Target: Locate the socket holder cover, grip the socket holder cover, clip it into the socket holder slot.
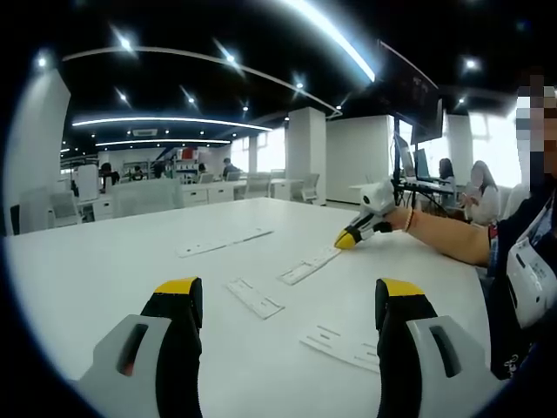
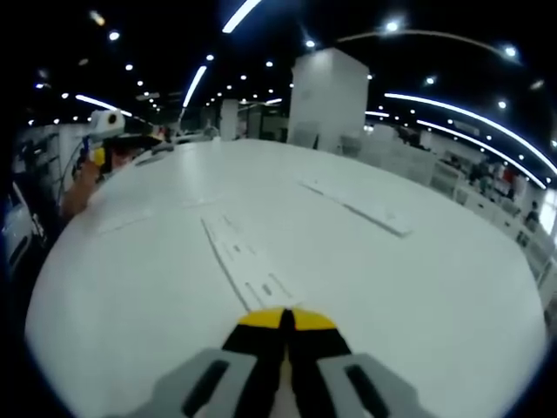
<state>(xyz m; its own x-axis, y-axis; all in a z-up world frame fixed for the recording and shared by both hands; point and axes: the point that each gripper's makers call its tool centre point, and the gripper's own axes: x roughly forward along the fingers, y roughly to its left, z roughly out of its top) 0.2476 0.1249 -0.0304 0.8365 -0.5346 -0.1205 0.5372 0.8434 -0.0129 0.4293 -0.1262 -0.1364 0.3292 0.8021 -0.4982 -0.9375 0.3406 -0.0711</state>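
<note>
Left gripper view: left tongs (image 1: pixel 289 300) released | right tongs (image 2: pixel 286 320) clenched, contents unclear

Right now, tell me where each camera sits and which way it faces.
Left gripper view: rides the left gripper, fingers apart, looking across the white table at flat white strips; the right gripper and the person's forearm enter from the right.
Right gripper view: rides the right gripper, fingers together, low over a long strip.
Shared: the table, its strips, and the right gripper.
</note>
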